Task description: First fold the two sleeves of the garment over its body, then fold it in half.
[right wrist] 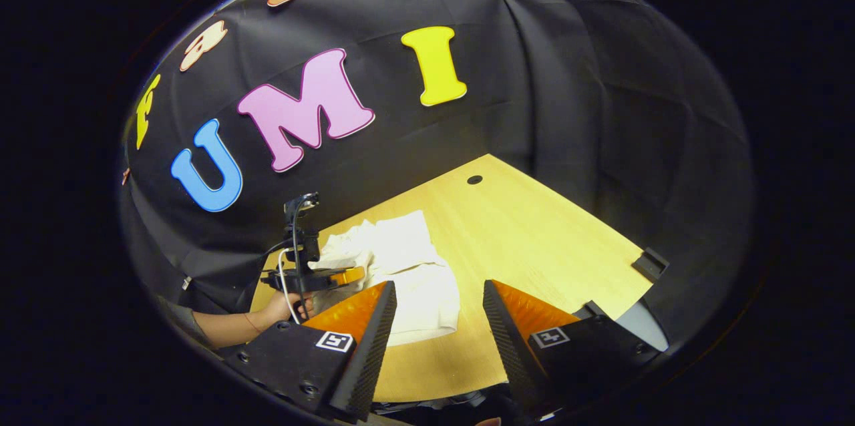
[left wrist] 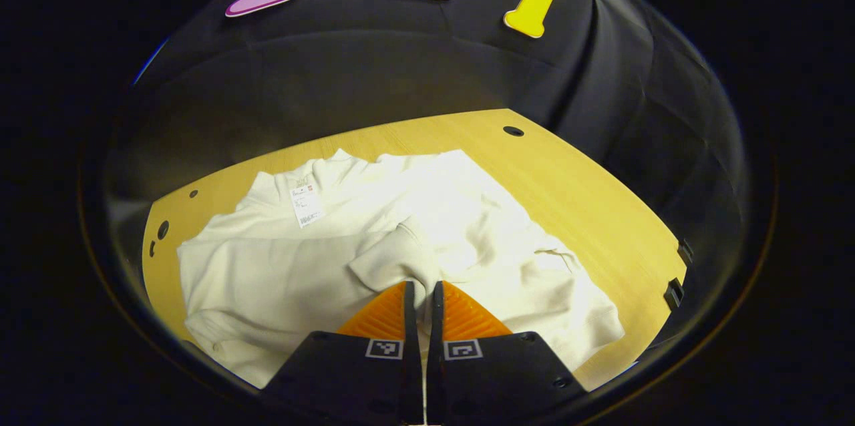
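While the garment [left wrist: 374, 246] lies spread on the tabletop [left wrist: 574, 192], collar and tag at the far left of the left gripper view, the left gripper [left wrist: 423, 299] sits low over its middle. Its jaws are drawn almost together, with only a thin slit between them, and a sleeve [left wrist: 394, 256] runs from just ahead of the tips down into that slit. I judge the cloth is pinched there, so that the sleeve can be carried across the body; whether both sides press on it the view does not settle. To the right of the jaws the cloth bunches in loose folds, which suggests that side has yet to be laid flat.

In the right gripper view, the right gripper [right wrist: 439, 299] hangs high and back from the work, jaws wide apart with nothing between them, probably waiting its turn. The garment [right wrist: 407, 266] lies ahead and left of its jaws, and a hand [right wrist: 284, 309] at far left holds the left gripper [right wrist: 314, 276] over the cloth.
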Available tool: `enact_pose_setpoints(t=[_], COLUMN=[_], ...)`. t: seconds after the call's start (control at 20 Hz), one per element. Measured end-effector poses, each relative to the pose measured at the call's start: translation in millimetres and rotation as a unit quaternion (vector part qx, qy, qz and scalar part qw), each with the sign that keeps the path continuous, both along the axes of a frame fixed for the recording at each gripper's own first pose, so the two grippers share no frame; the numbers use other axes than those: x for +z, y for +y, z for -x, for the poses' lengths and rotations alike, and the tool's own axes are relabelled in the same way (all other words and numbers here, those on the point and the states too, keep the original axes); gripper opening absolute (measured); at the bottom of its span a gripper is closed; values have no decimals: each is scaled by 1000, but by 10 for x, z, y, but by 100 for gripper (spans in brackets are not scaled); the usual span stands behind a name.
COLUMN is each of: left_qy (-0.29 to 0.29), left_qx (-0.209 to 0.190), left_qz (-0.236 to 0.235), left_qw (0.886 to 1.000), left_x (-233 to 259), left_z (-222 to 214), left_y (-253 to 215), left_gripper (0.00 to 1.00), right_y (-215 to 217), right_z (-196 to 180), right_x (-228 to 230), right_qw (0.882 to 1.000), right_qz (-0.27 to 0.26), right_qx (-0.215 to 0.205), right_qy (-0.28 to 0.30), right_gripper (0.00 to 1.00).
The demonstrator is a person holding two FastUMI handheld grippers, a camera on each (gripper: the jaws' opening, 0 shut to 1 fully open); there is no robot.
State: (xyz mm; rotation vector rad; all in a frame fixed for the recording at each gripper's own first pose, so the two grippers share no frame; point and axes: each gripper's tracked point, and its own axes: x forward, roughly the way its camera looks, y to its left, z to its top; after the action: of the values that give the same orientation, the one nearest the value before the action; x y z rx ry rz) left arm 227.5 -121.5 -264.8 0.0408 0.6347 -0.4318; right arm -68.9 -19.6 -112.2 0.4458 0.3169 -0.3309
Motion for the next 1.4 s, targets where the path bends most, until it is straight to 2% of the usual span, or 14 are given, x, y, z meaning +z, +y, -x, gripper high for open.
enact_pose_setpoints(t=[0.3,0.55,0.6,0.65,0.7,0.75,0.85,0.9,0.95,1.15,1.4], left_qy=[5,4,6,6,5,5,8,12,19,59,100], left_qx=[5,19,23,31,40,48,67,81,98,162,219], left_qz=[0,28,33,39,46,54,70,78,85,99,77], left_qw=[1000,999,999,999,998,997,995,994,991,980,968], left_x=[-1,159,180,213,253,284,317,303,266,-79,-570], left_z=[108,464,531,624,696,795,1023,1150,1279,1785,2118], left_y=[111,416,475,556,639,722,907,1035,1171,1725,2185], left_gripper=[23,54,57,59,53,61,60,67,69,69,69], right_y=[113,202,218,229,238,249,246,244,242,179,58], right_z=[-184,-364,-379,-410,-441,-459,-522,-559,-596,-652,-677], right_x=[-74,-243,-283,-336,-384,-442,-566,-619,-689,-991,-1383], right_qw=[999,997,996,995,995,994,992,992,991,988,985], right_qz=[13,23,23,24,27,29,29,25,19,17,10], right_qx=[35,69,75,82,87,94,103,105,108,116,118], right_qy=[18,39,43,45,50,56,67,71,74,95,124], right_gripper=[81,81,81,81,81,81,81,81,81,81,81])
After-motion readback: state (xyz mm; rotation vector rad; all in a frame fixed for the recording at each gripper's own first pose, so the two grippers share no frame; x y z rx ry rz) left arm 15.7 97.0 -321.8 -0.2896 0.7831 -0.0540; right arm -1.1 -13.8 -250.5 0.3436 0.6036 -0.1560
